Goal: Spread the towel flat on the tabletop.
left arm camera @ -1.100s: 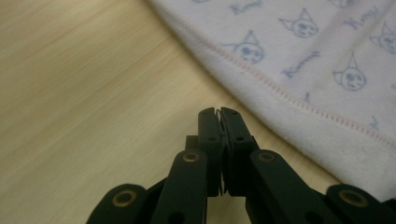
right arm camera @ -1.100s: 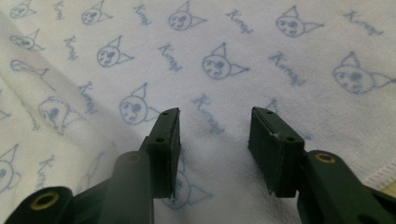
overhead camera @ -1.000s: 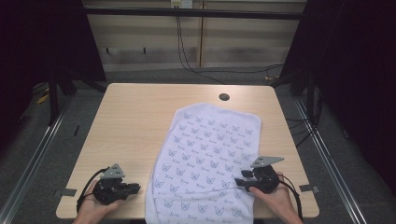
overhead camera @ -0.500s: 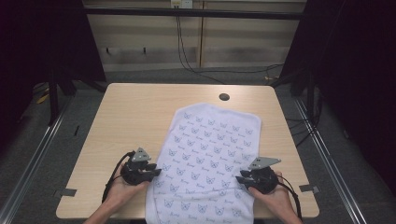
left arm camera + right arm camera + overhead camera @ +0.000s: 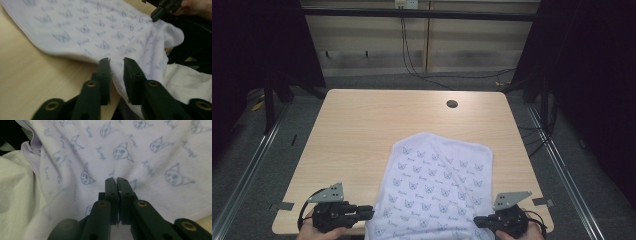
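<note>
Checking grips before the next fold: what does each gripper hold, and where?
The right gripper pinches the towel near its near right edge. The left gripper is open around the near left edge, not clamping.

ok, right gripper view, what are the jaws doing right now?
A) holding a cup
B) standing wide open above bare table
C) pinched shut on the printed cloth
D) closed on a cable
C: in the right gripper view the right gripper has its two black jaws nearly together, with a fold of the printed cloth nipped between the tips and the fabric puckering toward them; the jaws have just been closing.
</note>
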A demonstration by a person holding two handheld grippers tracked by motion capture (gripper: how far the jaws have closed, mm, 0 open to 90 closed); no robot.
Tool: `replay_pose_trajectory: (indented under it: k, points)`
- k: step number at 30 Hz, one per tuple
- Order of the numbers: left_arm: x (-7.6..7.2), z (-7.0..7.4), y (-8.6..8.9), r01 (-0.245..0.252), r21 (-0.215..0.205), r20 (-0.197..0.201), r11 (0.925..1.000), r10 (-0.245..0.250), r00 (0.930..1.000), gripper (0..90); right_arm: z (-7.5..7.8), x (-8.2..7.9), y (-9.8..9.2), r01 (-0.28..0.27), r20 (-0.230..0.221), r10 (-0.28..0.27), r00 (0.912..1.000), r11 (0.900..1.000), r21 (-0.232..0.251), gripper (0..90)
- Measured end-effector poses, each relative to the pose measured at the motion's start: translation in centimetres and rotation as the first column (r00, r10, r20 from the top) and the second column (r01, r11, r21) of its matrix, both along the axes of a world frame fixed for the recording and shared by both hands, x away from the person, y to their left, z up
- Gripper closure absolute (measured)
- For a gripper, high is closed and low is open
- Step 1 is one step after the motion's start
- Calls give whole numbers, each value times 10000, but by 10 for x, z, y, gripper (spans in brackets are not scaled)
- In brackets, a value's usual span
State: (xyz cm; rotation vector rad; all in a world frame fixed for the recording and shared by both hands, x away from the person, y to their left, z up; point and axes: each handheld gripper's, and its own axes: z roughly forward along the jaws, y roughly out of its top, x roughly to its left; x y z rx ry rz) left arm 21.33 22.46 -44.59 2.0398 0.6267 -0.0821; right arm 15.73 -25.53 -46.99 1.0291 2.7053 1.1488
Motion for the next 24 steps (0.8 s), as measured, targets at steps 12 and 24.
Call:
replay_pose_trajectory:
  k: [12, 24]
  points:
    - [116, -41, -83, -1222, 1579, 393, 9799, 1174, 9923, 666, -15, 95, -1, 1850, 603, -1831, 9812, 9824, -267, 628]
    - [77, -50, -57, -450, 2523, 78, 9666, 445, 9990, 838, -27, 108, 30, 1283, 866, -1234, 9886, 9904, -524, 825]
